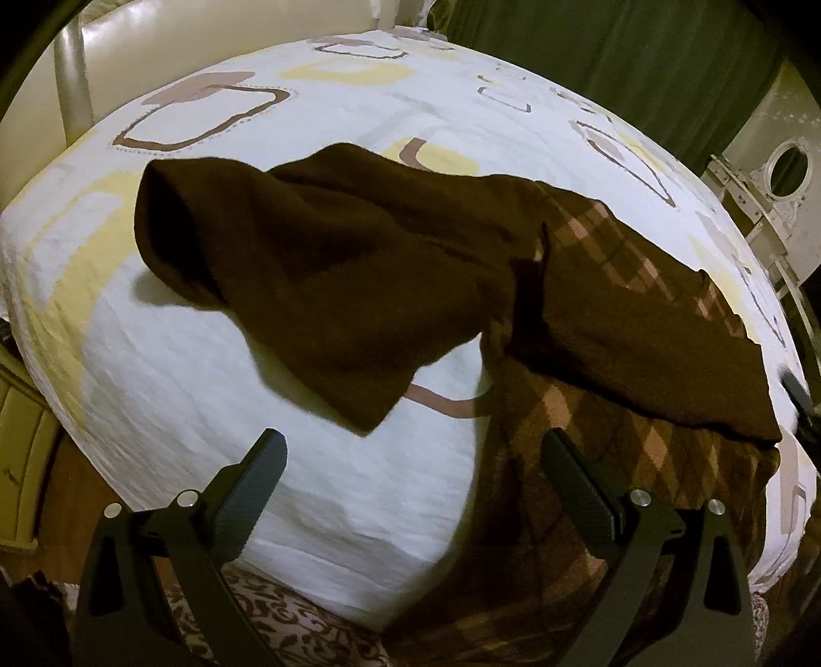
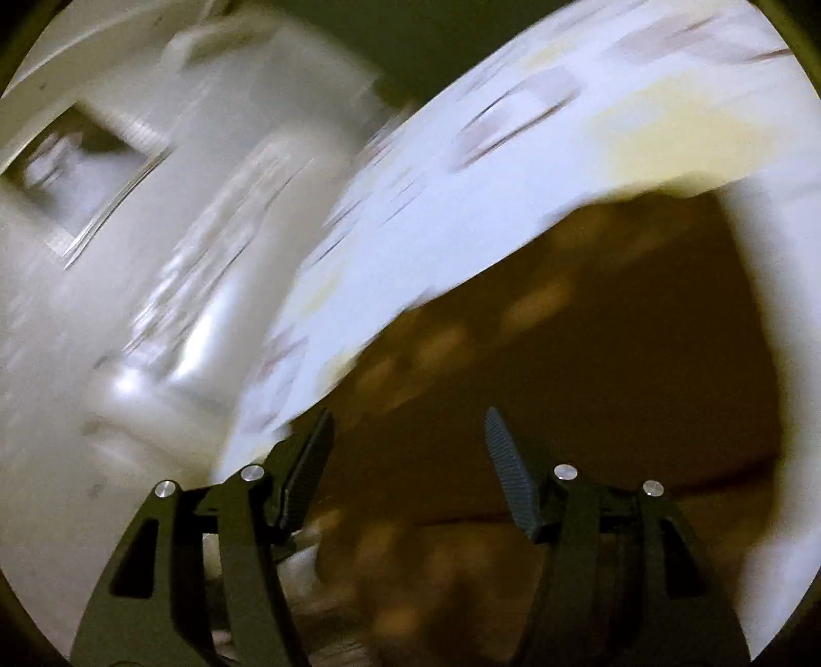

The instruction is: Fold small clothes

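The bed (image 1: 154,328) has a white sheet with yellow and brown squares. Its rounded near edge runs from about 8 o'clock down to 6 o'clock in the left wrist view, and below this edge a patterned carpet (image 1: 277,626) is seen. A large bare part of the sheet lies at the middle and at 9 o'clock, so there is free room on that side. The brown garment (image 1: 328,267), dark with a checked part, lies across the bed from the centre toward 3 o'clock and hangs over the near edge at about 5 o'clock. A cream headboard (image 1: 154,46) stands at 11 o'clock and a green curtain (image 1: 616,56) at 1 o'clock.

The left gripper (image 1: 413,459) has its jaws wide apart with nothing between them; it hangs above the sheet beside the garment.

The right wrist view is much blurred. The right gripper (image 2: 408,436) has its jaws apart and empty, above the brown cloth.
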The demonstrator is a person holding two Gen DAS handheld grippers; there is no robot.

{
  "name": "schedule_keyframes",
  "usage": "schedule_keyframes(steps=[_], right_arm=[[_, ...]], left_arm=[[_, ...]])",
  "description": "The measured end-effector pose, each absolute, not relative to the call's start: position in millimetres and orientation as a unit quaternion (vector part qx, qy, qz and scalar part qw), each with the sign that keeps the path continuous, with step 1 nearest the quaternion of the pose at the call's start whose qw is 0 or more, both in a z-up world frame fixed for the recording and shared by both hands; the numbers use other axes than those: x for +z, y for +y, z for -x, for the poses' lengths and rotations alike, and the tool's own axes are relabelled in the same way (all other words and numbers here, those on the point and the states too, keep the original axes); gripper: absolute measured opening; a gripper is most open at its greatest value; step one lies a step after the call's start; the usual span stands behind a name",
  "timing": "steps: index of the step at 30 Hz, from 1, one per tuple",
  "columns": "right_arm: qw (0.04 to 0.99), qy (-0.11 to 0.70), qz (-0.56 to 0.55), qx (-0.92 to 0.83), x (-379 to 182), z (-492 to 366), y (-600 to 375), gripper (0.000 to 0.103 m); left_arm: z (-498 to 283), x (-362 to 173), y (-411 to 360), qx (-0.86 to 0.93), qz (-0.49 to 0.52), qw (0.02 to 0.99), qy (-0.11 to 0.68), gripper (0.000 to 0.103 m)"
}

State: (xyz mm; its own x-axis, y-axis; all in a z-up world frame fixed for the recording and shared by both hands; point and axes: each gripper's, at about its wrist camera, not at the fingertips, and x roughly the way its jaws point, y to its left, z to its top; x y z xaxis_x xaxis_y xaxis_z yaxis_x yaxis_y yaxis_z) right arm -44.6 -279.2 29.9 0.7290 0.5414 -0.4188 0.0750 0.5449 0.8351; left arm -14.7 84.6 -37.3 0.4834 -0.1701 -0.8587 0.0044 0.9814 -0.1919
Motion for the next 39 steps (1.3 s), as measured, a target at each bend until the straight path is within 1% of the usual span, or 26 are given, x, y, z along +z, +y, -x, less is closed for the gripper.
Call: schedule_keyframes(steps=[2, 4, 6, 8, 10, 14, 15, 16, 17, 18, 19, 21, 25, 27, 30, 33, 35, 38, 39], right_arm=[[0.813, 0.344, -0.467, 0.054, 8.3, 71.2, -329.9, 0.061], [0.789, 0.361, -0.498, 0.021, -17.9, 86.1, -356.3, 0.061], [0.758, 0.370, -0.536, 0.035, -44.1, 97.5, -370.3, 0.061], [0.741, 0.376, -0.552, 0.065, -56.8, 99.0, -370.9, 0.061], [0.735, 0.372, -0.558, 0.099, -61.5, 96.6, -365.8, 0.061], [0.717, 0.359, -0.588, 0.112, -66.8, 91.6, -365.4, 0.061], [0.712, 0.359, -0.594, 0.112, -67.7, 89.8, -365.6, 0.059], [0.709, 0.362, -0.595, 0.111, -68.4, 87.8, -366.2, 0.047], [0.709, 0.369, -0.592, 0.107, -69.6, 85.0, -365.7, 0.039], [0.707, 0.377, -0.589, 0.106, -71.1, 82.7, -365.0, 0.019], [0.703, 0.383, -0.589, 0.106, -73.0, 81.2, -364.0, 0.011], [0.699, 0.390, -0.592, 0.096, -80.8, 83.6, -364.6, 0.007], [0.699, 0.381, -0.599, 0.086, -89.9, 96.3, -372.6, 0.005], [0.698, 0.381, -0.600, 0.092, -91.8, 94.2, -372.7, 0.007], [0.707, 0.381, -0.590, 0.088, -81.9, 92.6, -374.7, 0.015], [0.730, 0.368, -0.574, 0.049, -62.3, 100.4, -383.7, 0.021], [0.761, 0.355, -0.544, 0.011, -37.2, 105.8, -388.2, 0.026], [0.786, 0.347, -0.511, 0.031, -4.8, 94.1, -370.8, 0.029], [0.791, 0.349, -0.499, 0.050, 5.2, 86.1, -358.6, 0.035]], left_arm=[[14.6, -38.3, 81.7, -0.050, 0.080, 0.856, 0.508, 0.099], [15.5, -38.3, 78.2, -0.052, 0.076, 0.855, 0.511, 0.099], [16.8, -36.5, 74.6, -0.053, 0.068, 0.856, 0.509, 0.099], [17.3, -34.7, 71.8, -0.053, 0.061, 0.858, 0.506, 0.099], [17.7, -33.5, 69.3, -0.052, 0.056, 0.859, 0.506, 0.099], [18.9, -32.5, 66.2, -0.051, 0.050, 0.859, 0.507, 0.099], [18.9, -32.3, 65.6, -0.050, 0.048, 0.859, 0.507, 0.099], [18.9, -32.1, 65.4, -0.050, 0.046, 0.860, 0.506, 0.099], [19.0, -31.8, 65.9, -0.049, 0.047, 0.860, 0.506, 0.099], [19.0, -31.6, 66.3, -0.048, 0.048, 0.860, 0.506, 0.099], [19.0, -31.5, 66.9, -0.047, 0.049, 0.860, 0.506, 0.099], [19.1, -31.3, 68.2, -0.047, 0.052, 0.859, 0.507, 0.099], [18.5, -31.2, 72.9, -0.045, 0.058, 0.861, 0.504, 0.099], [17.0, -32.3, 76.3, -0.044, 0.064, 0.859, 0.505, 0.099], [16.0, -32.7, 82.8, -0.043, 0.068, 0.859, 0.506, 0.099], [16.3, -29.8, 93.3, -0.040, 0.068, 0.864, 0.497, 0.099], [15.9, -28.3, 101.1, -0.037, 0.069, 0.867, 0.492, 0.099], [13.9, -27.8, 118.4, -0.029, 0.077, 0.871, 0.485, 0.099], [12.7, -28.4, 126.0, -0.024, 0.085, 0.870, 0.484, 0.099]])
